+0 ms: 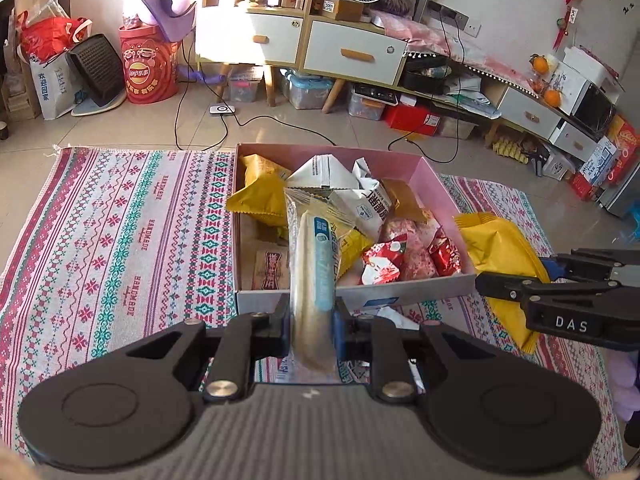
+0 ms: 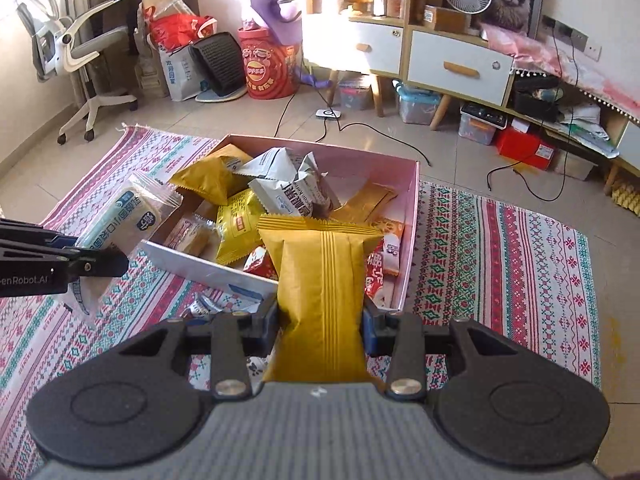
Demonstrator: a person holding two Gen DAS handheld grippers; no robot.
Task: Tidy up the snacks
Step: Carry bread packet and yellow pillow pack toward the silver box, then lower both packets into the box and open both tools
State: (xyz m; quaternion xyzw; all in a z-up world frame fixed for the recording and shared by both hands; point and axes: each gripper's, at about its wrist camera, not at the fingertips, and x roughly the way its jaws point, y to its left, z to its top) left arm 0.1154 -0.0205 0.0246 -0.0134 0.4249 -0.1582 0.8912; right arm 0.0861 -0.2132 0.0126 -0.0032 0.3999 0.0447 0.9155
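Note:
A pink cardboard box (image 1: 434, 184) holds several snack packets, yellow, white and red; it also shows in the right wrist view (image 2: 412, 216). My left gripper (image 1: 312, 326) is shut on a clear-wrapped pale cake with a blue label (image 1: 314, 268), held just in front of the box's near wall; the cake also shows at the left of the right wrist view (image 2: 120, 220). My right gripper (image 2: 320, 322) is shut on a yellow snack packet (image 2: 322, 292), held at the box's near right corner; the packet also shows in the left wrist view (image 1: 500, 256).
The box sits on a patterned woven mat (image 1: 120, 220) on a tiled floor. A small wrapped snack (image 2: 200, 306) lies on the mat in front of the box. Cabinets (image 1: 352, 52), a red Lay's tub (image 1: 150, 68), cables and an office chair (image 2: 80, 48) stand behind.

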